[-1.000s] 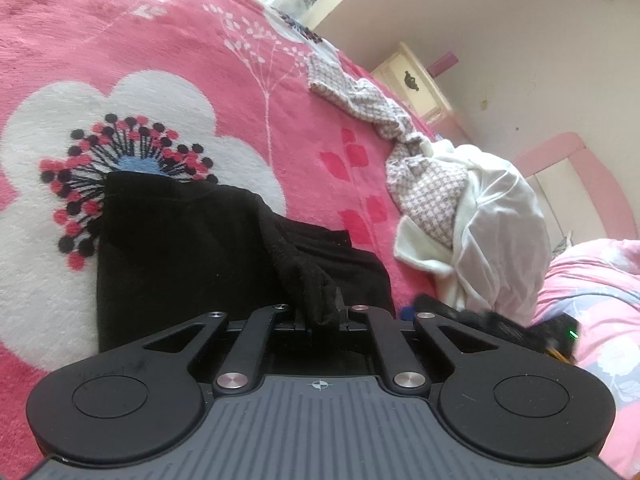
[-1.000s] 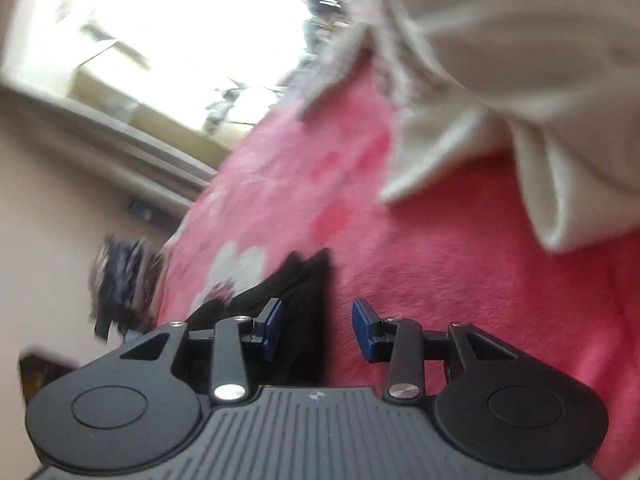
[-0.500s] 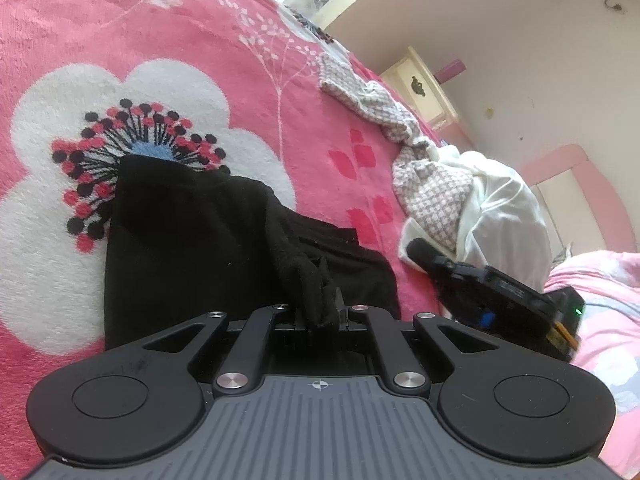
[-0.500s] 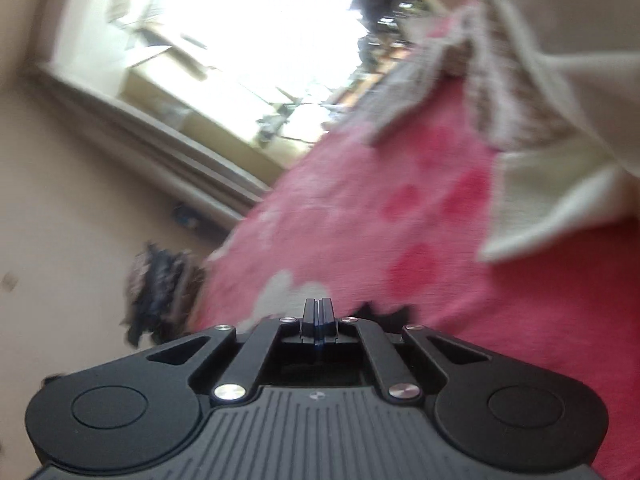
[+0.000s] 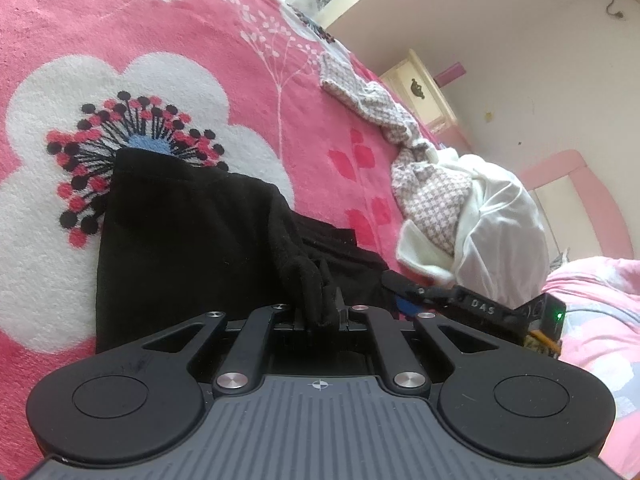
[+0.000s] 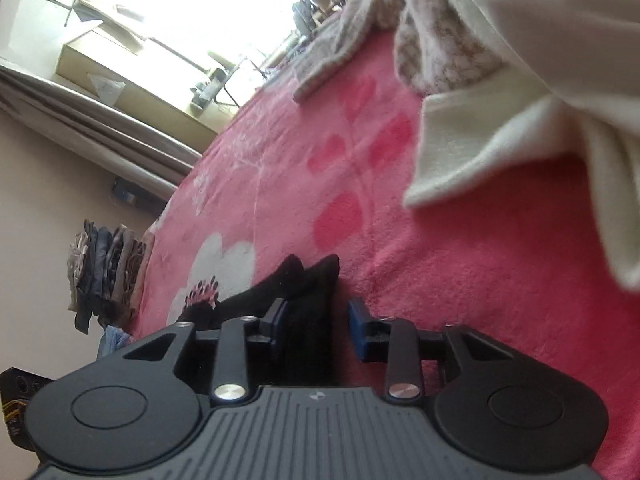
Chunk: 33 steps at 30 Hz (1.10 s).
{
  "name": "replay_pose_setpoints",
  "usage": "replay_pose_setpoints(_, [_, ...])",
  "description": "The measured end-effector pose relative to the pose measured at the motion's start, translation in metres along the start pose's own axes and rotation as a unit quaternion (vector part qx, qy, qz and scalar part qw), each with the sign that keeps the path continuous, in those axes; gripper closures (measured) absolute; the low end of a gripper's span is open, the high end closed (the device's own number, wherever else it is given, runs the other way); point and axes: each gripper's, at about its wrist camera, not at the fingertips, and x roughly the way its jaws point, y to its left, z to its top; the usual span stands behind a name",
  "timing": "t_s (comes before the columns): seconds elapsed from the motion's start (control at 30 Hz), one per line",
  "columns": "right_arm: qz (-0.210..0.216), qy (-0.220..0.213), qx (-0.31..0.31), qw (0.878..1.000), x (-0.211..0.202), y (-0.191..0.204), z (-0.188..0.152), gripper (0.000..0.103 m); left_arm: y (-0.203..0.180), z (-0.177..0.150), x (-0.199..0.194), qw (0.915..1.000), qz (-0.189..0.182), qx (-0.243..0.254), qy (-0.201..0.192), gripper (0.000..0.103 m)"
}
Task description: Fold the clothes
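Observation:
A black garment (image 5: 180, 240) lies partly folded on the pink flowered blanket (image 5: 120, 20). My left gripper (image 5: 322, 316) is shut on a bunched ridge of its fabric, low over the near edge. In the left wrist view my right gripper (image 5: 404, 298) reaches in from the right, at the garment's right corner. In the right wrist view my right gripper (image 6: 316, 320) is open, its blue pads (image 6: 358, 324) apart. The black garment's corner (image 6: 308, 284) sits between them, nearer the left pad.
A heap of white and checked clothes (image 5: 480, 216) lies to the right on the blanket, close above the right gripper (image 6: 500, 100). A stack of folded clothes (image 6: 108, 276) stands by the far wall. A cream nightstand (image 5: 420, 92) and a pink headboard (image 5: 580, 184) are beyond.
My right gripper was open, shut half a second ago, and is open again, now around the black garment's corner. My left gripper has kept its hold and barely moved.

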Motion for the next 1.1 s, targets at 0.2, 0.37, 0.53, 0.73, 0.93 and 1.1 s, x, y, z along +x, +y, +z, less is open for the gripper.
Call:
replay_pose_setpoints(0.2, [0.034,-0.042,-0.051,0.997,-0.018,0.02,-0.008,0.1,0.0,-0.001,-0.003,1.0,-0.003,-0.004,-0.006,0.098])
replay_pose_setpoints(0.37, [0.089,-0.05,-0.12,0.988,-0.025,0.056,-0.022,0.1,0.002,-0.001,-0.005,0.9997,-0.016,-0.019,-0.008,0.098])
replay_pose_setpoints(0.53, [0.119,-0.019,-0.183,0.976,-0.015,0.093,-0.044,0.1,-0.001,-0.001,-0.006,0.9989,-0.038,-0.025,-0.009,0.097])
replay_pose_setpoints(0.73, [0.128,0.003,-0.199,0.972,-0.009,0.104,-0.059,0.1,0.0,-0.002,-0.009,0.9984,-0.047,-0.03,-0.008,0.095])
replay_pose_setpoints(0.93, [0.136,0.003,-0.183,0.974,-0.01,0.103,-0.061,0.1,0.006,-0.005,-0.017,0.9979,-0.054,-0.036,-0.009,0.086])
replay_pose_setpoints(1.1, [0.141,0.0,-0.161,0.977,-0.009,0.1,-0.061,0.1,0.017,-0.006,-0.021,0.9959,-0.064,-0.063,-0.011,0.075])
